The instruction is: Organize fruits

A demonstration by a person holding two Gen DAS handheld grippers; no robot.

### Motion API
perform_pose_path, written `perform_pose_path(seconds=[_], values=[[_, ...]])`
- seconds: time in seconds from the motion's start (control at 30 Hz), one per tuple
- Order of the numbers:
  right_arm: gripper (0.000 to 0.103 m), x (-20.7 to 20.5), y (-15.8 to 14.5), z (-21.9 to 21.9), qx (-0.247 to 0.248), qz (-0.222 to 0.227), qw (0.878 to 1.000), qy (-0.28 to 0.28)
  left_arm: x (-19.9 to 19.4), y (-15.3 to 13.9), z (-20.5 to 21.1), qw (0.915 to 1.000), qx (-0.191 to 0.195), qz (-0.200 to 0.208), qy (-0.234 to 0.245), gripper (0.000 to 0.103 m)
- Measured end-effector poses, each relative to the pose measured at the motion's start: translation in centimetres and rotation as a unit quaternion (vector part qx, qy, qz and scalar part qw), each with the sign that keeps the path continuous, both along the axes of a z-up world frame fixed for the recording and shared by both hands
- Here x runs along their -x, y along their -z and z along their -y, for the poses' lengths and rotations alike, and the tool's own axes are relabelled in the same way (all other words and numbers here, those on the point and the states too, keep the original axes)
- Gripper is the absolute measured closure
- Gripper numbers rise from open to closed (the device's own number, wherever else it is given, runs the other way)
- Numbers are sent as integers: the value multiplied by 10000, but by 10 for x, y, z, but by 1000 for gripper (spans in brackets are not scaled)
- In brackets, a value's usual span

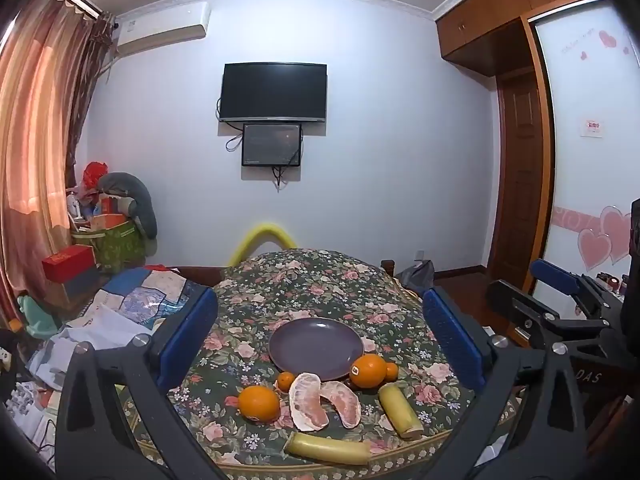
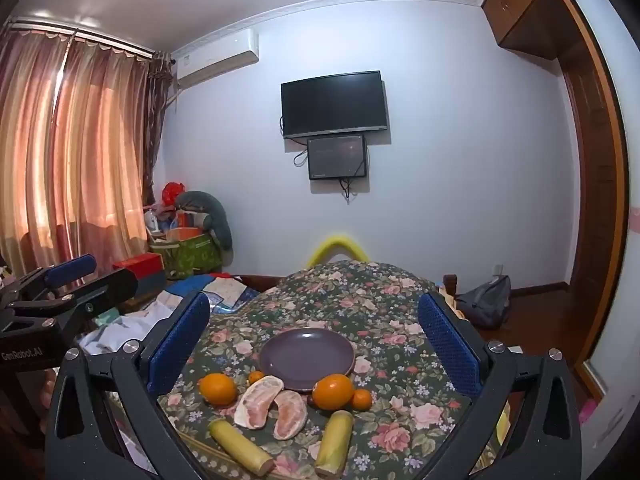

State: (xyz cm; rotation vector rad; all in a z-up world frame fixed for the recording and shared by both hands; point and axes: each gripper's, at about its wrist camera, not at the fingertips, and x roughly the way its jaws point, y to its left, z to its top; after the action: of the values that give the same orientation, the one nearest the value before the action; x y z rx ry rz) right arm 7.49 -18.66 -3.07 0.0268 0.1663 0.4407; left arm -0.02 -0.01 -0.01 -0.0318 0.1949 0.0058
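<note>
Left wrist view: I see my left gripper [image 1: 316, 344] spread wide and empty, hovering short of the fruit.
Right gripper [image 2: 312, 340]: also released, nothing between its pads.
Fruit location: all of it lies on the floral tablecloth [image 1: 320, 280], just in front of the empty purple plate [image 1: 316, 346].
Count: 2 large oranges [image 1: 259, 403], 2 small tangerines [image 1: 286, 381], 2 peeled pomelo segments [image 1: 307, 400], 2 yellow-green cane pieces [image 1: 327, 449], 1 plate.
Step in hand: I judge nothing is sorted yet.
Doing it well: I would take an outer orange first, centre the pads on it, and close gently so it cannot roll.
</note>
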Motion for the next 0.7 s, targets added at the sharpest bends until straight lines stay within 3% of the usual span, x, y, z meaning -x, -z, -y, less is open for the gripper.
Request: perform_pose_path(seconds=[0.7], values=[[0,4,-3,0,0,95,10000,29,0,2,-1,10000,29,-9,21,0]])
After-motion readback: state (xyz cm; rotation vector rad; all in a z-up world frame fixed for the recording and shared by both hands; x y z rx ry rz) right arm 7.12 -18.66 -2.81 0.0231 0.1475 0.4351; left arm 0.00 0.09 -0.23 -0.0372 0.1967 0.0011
